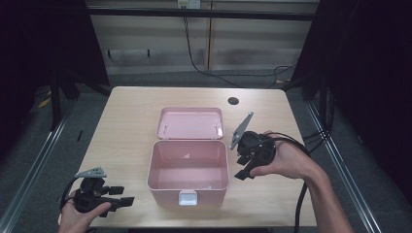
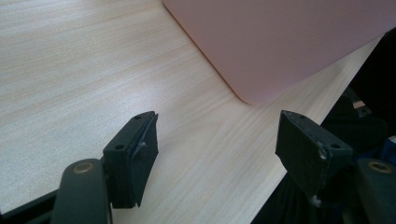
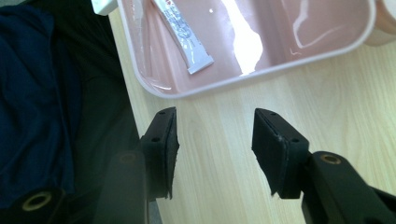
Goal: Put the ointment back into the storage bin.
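Pink box [image 1: 188, 167] open, tube [image 3: 184, 35] inside (print unreadable)

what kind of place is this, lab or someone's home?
Most likely a lab or recording rig, not a home. A bare wooden table stands between dark curtains, loose cables run across the floor behind it, and metal rails flank the table. On it sits an open pink box.
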